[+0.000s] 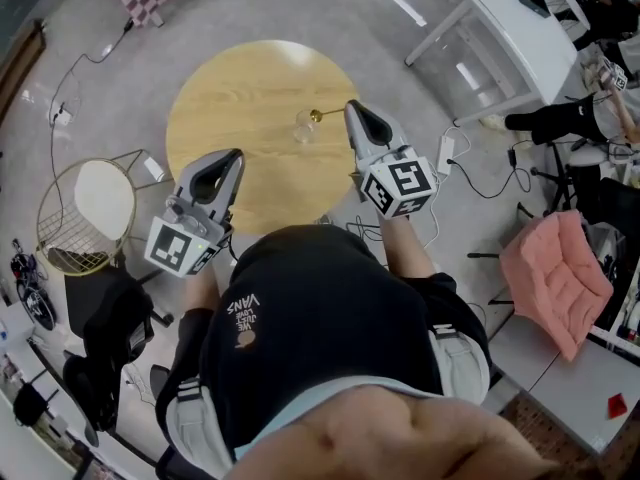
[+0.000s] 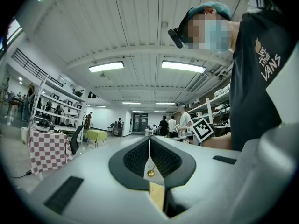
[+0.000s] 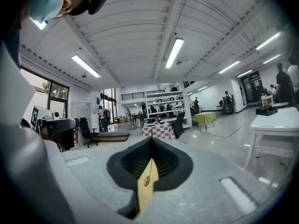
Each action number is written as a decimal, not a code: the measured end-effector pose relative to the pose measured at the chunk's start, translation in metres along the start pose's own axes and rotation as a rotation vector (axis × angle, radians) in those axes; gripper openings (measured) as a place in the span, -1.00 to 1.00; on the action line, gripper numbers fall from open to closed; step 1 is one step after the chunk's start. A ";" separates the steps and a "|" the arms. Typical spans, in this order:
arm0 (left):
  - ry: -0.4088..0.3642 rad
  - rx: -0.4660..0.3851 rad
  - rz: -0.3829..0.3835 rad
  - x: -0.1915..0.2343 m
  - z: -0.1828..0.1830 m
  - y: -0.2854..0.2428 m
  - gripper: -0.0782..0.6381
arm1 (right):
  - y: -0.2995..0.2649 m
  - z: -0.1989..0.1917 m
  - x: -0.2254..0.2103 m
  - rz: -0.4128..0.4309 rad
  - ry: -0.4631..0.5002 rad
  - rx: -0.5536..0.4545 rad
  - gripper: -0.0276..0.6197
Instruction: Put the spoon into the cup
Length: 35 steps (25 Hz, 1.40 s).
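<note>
Surveying from above a round wooden worktop [image 1: 230,98], bearing a single clear cup [image 1: 303,128] toward its far right part. Showing the gold spoon [image 1: 316,116] at the cup's rim, seemingly standing inside and leaning out toward the right; not allowing full certainty at so small a size. Holding the left tool [image 1: 232,158] over the worktop's near-left edge, well apart from the cup, pressing its jaws together tip to tip and gripping nothing. Holding the right tool [image 1: 352,110] just beside the cup, on its right, likewise pressing its jaws together on nothing. Listing on the floor around: a wire basket [image 1: 85,218] at left, a white table [image 1: 520,18] at far right, a pink cushion [image 1: 555,268] at right. Judging the task as all but finished, with the spoon apparently already in the cup and neither tool carrying anything. Leaving, at most, a check on the spoon's seating and a pull-back of both tools.
</note>
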<state>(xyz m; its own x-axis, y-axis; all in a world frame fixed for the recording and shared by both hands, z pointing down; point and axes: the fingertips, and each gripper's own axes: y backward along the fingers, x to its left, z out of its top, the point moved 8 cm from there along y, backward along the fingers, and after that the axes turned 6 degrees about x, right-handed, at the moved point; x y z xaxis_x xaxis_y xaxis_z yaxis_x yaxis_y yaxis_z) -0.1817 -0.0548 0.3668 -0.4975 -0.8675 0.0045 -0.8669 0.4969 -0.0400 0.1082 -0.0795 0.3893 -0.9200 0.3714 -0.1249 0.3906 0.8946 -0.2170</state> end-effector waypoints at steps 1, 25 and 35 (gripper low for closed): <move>0.000 -0.001 0.004 -0.001 -0.001 0.000 -0.78 | -0.001 -0.001 0.000 0.003 0.001 0.003 -0.92; 0.017 -0.002 0.079 -0.005 -0.003 0.016 -0.78 | -0.034 -0.039 -0.001 0.016 0.024 0.094 -0.92; 0.018 0.007 0.105 -0.008 -0.004 0.018 -0.78 | -0.047 -0.056 -0.006 0.026 0.028 0.141 -0.92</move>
<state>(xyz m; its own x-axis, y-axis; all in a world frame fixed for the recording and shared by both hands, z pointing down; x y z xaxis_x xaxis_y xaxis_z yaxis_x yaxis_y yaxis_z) -0.1937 -0.0387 0.3696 -0.5859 -0.8102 0.0179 -0.8099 0.5846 -0.0477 0.0935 -0.1103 0.4542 -0.9093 0.4026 -0.1052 0.4129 0.8417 -0.3478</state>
